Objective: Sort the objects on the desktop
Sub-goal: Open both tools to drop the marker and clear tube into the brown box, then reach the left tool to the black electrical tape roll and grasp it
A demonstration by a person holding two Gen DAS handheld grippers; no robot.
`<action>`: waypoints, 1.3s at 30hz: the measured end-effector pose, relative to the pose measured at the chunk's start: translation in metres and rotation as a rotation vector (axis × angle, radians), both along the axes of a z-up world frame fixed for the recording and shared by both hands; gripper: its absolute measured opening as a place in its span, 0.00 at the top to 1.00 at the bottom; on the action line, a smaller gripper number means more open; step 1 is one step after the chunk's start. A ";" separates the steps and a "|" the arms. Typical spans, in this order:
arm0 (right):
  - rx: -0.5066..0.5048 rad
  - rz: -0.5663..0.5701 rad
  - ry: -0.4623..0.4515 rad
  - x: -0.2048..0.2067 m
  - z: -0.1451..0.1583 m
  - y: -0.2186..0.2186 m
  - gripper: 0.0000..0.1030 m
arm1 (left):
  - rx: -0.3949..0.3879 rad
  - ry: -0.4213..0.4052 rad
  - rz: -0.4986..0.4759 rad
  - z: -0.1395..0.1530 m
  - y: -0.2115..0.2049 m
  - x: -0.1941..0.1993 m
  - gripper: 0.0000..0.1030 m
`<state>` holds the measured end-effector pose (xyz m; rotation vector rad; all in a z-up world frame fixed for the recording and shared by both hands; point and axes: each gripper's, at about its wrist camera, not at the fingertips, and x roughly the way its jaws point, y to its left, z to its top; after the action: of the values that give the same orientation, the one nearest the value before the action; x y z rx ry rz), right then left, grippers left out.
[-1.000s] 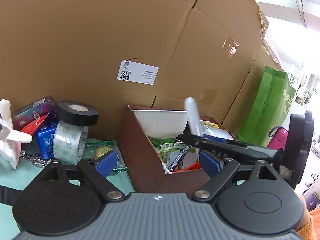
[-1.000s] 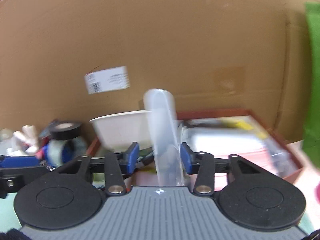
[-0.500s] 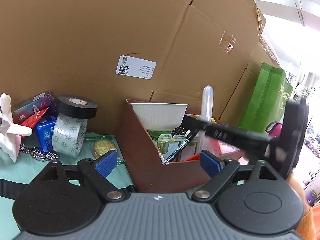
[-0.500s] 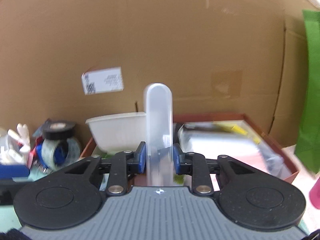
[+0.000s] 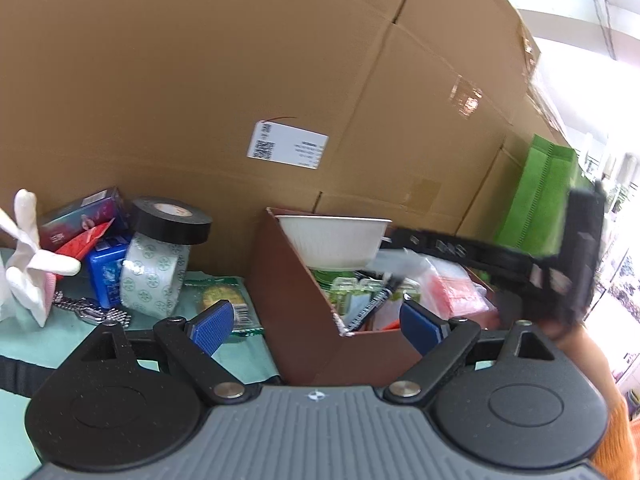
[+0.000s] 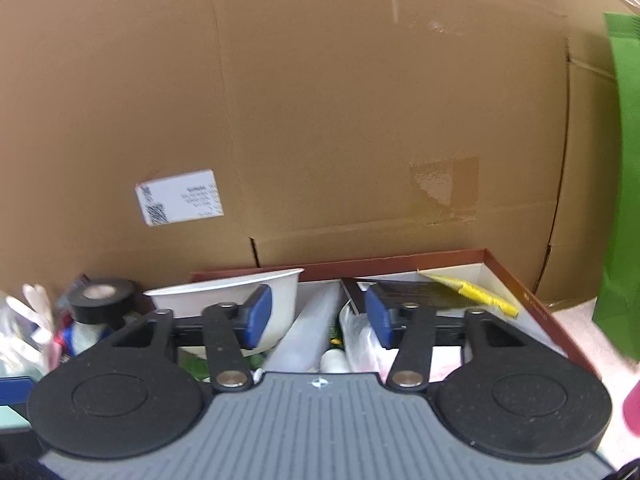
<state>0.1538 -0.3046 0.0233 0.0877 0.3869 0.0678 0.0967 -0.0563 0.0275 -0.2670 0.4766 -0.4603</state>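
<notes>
While the right gripper [image 6: 316, 316] is opening above the brown box [image 6: 532, 300], the translucent tube [image 6: 304, 332] is seen lying free between its fingers, inside the box beside the white bowl [image 6: 224, 292]. The left gripper [image 5: 316, 320] is held wide, empty, at the box's near corner.

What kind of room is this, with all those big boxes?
Probably a storeroom or office corner. Big brown cardboard cartons form the back wall, a brown open box holds sorted odds and ends, and a black tape roll sits on a desk.
</notes>
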 end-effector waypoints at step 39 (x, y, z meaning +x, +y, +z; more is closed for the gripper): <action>-0.116 0.373 -0.052 -0.122 -0.024 0.145 0.10 | -0.060 0.006 0.169 0.006 0.089 -0.032 0.07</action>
<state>0.0319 -0.1599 -0.0012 -0.1018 0.3508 0.4148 0.0644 0.0327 0.0340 -0.3637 0.4429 -0.3097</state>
